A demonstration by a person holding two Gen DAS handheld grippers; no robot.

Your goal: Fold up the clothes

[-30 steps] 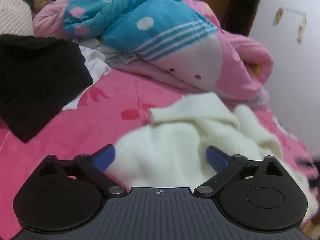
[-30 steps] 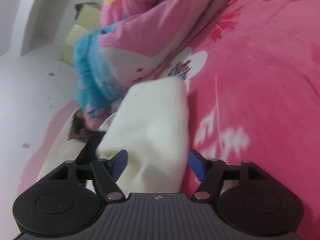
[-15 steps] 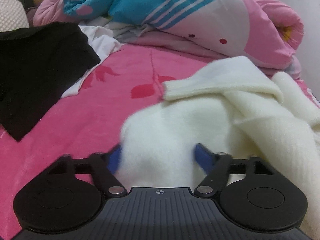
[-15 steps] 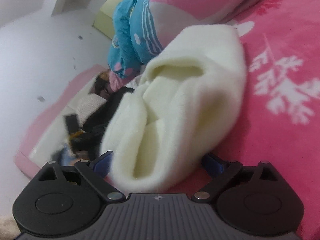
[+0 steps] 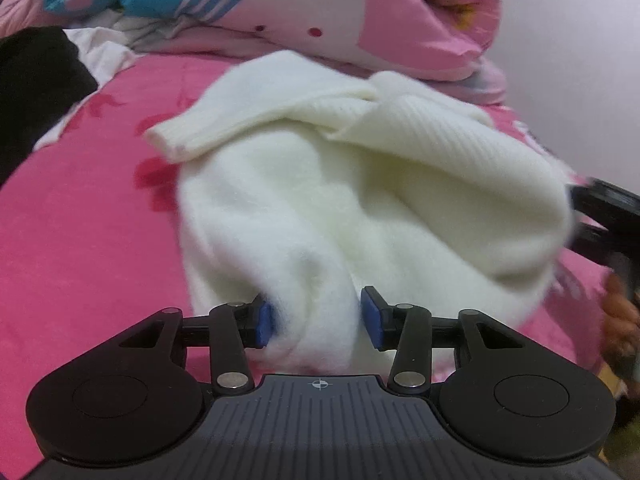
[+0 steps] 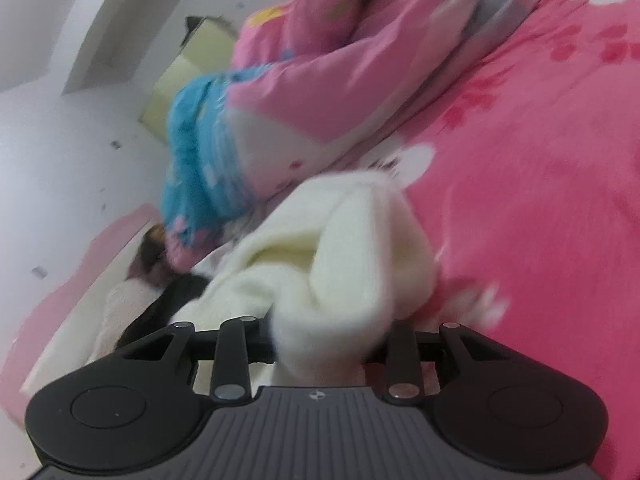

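Pink floral bedsheet [image 5: 92,200] fills both views, with a rolled pink-and-blue quilt [image 5: 248,4] at the far side and a black garment [image 5: 36,92] off to our left. We have a cream knit sweater [image 5: 400,184] bunched on the sheet, just in front of the quilt.

What changed: a second ago both claws stood wide with the sweater lying loose ahead of them. Now our left gripper [image 5: 318,318] has pushed forward into the cloth and its jaws are closing, roughly half shut, with a thick fold of sweater between them; the blue pads [image 5: 370,316] sit right at the knit, the left one partly buried in it. Right gripper [image 6: 326,344] is likewise closing, with a fat wad of the sweater [image 6: 344,264] between its fingers; the pads themselves are hidden by the fabric, which bulges up between the fingers, so it reads as gripped. The other claw shows as a dark blurred shape at the right edge of the left view [image 5: 604,216], touching the sweater's far side.

We judge this as the grasp step: both ends of the garment are being taken, nothing folded yet. One sleeve cuff [image 5: 172,140] lies flopped over the body, so the piece likely needs lifting and spreading flat before any fold. Risk: each claw may be holding several layers at once, which could drag the whole bundle rather than one edge.
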